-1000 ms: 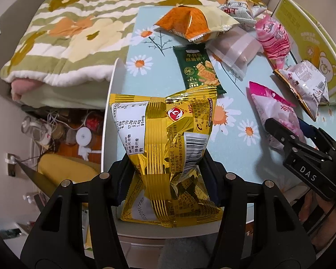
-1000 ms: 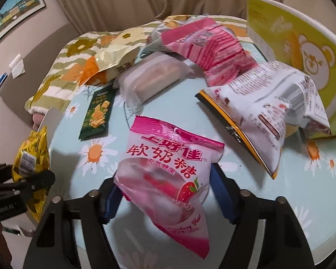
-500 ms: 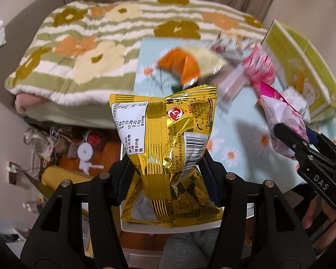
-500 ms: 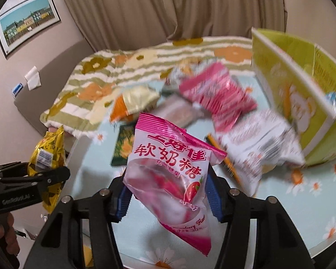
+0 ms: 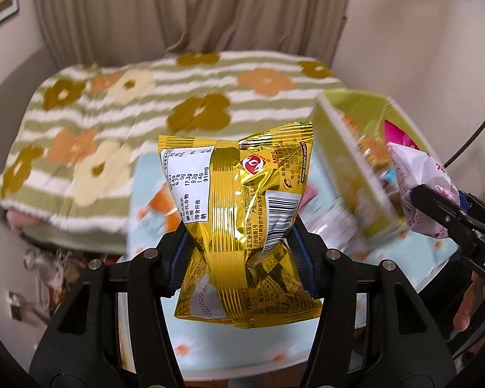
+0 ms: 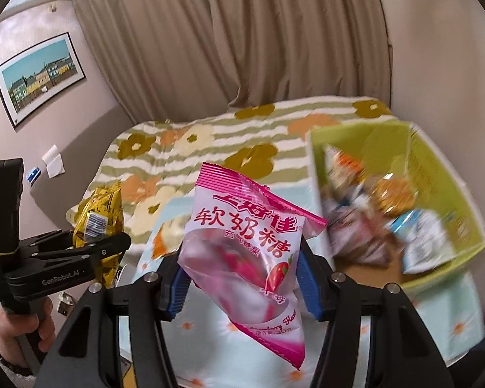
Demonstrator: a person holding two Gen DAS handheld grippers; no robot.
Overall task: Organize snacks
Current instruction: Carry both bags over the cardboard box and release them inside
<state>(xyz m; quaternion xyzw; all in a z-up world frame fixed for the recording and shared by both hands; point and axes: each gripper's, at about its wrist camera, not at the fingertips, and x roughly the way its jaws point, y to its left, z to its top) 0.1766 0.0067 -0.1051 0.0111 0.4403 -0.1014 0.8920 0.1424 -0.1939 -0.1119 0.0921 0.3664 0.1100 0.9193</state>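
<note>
My left gripper is shut on a gold foil snack bag and holds it upright in the air over the table's near left part. My right gripper is shut on a pink strawberry candy bag, also held in the air. The gold bag also shows in the right wrist view, at the left. A green box stands open at the right on the table and holds several snack packets. The pink bag shows in the left wrist view, beside the green box.
The table has a light blue daisy cloth. Some snack bags lie blurred on it behind the gold bag. A bed with a green striped flower blanket stands behind the table. Curtains hang at the back.
Both grippers have risen and tilted up with their bags. The table and loose snacks have dropped low in view, and the inside of the green box now shows.
</note>
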